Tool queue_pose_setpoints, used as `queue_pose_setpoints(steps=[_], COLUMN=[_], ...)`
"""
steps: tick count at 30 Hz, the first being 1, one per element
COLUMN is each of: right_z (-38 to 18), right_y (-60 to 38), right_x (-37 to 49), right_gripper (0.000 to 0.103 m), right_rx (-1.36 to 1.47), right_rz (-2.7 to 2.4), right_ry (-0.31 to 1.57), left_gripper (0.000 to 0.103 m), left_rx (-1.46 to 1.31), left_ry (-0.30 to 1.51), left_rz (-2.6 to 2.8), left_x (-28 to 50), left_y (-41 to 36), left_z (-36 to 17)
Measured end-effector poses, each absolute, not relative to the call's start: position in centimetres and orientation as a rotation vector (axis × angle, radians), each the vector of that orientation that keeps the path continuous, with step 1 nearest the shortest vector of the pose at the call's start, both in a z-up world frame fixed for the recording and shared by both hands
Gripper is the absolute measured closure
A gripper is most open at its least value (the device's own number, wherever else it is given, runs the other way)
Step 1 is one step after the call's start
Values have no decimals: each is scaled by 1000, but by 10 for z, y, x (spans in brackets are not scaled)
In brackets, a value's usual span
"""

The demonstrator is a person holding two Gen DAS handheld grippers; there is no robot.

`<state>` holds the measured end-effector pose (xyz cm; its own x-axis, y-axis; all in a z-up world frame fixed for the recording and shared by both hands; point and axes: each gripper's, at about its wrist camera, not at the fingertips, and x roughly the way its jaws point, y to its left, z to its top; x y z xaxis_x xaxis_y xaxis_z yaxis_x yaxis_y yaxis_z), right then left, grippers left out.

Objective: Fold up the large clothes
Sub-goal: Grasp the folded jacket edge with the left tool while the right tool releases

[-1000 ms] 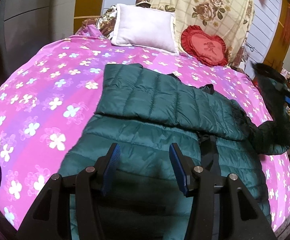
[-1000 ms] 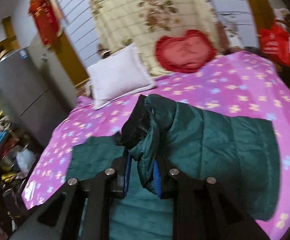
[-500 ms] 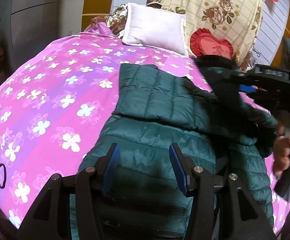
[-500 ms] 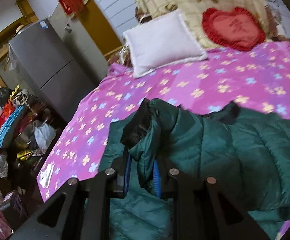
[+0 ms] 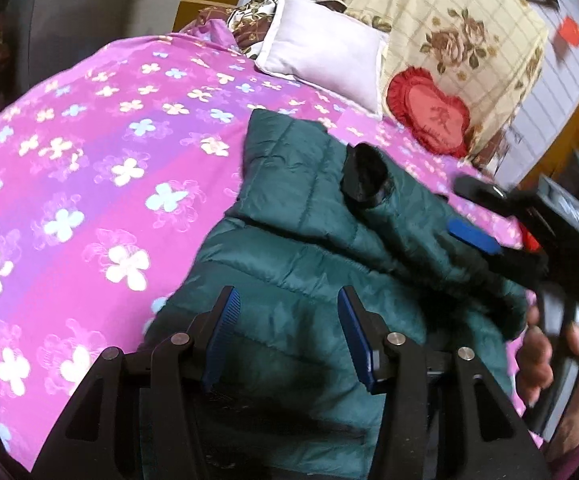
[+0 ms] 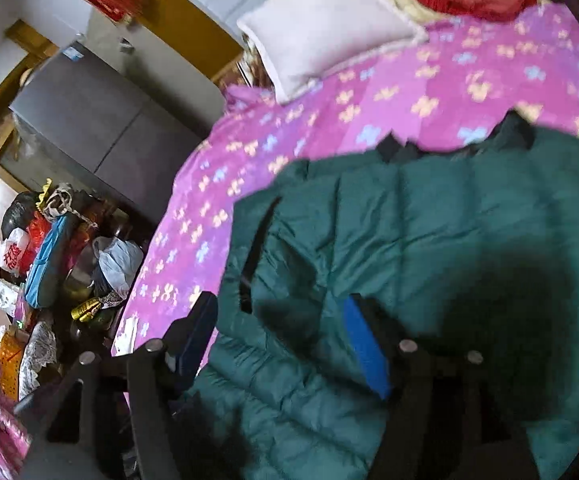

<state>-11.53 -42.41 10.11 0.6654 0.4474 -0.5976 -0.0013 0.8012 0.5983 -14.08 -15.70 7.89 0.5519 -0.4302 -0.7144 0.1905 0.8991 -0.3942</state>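
Right wrist view is showing the right hand-held gripper (image 6: pixel 281 332) – jaws just opening – gripping nothing, over the green jacket (image 6: pixel 429 240). Left hand-held gripper (image 5: pixel 287 336) is hovering half-open and empty above the jacket on the bed (image 5: pixel 89 160).

One green jacket (image 5: pixel 297 240) – two pillows: white (image 5: pixel 325 64), red (image 5: pixel 429 112).

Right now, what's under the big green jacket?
The green jacket lies on the pink flowered bedsheet, which shows all around it. Anything else beneath it is covered and can't be seen.
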Motion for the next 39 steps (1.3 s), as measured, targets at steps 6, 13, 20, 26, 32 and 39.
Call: queue_pose_setpoints(steps=[6,13,20,26,32,39], right_z=[129,123,118,114,93,62], right_y=[-472,-545,-591,-582,-543,-508], right_x=[-167,-228,-261,-248,-197,-155], right_gripper=[32,31,31,31,31,22], right_rx=[464,513,552,483,419,241], right_rz=[75,-78,-186,-190,-149,-190], right_ry=[766,746,739,759,808,929], left_gripper=[67,60,101,103,103,97], left_rx=[-323,-312,-278,-172,-141,-217], left_ry=[894,949,983,838,863,937], left_rz=[-431,-465,-448,-397,-323,-331], left_x=[-125,-82,-56,-62,-52,-45], left_y=[-176,-225,-257,-237,-208,-196], left_z=[94,91,77,108,95,73])
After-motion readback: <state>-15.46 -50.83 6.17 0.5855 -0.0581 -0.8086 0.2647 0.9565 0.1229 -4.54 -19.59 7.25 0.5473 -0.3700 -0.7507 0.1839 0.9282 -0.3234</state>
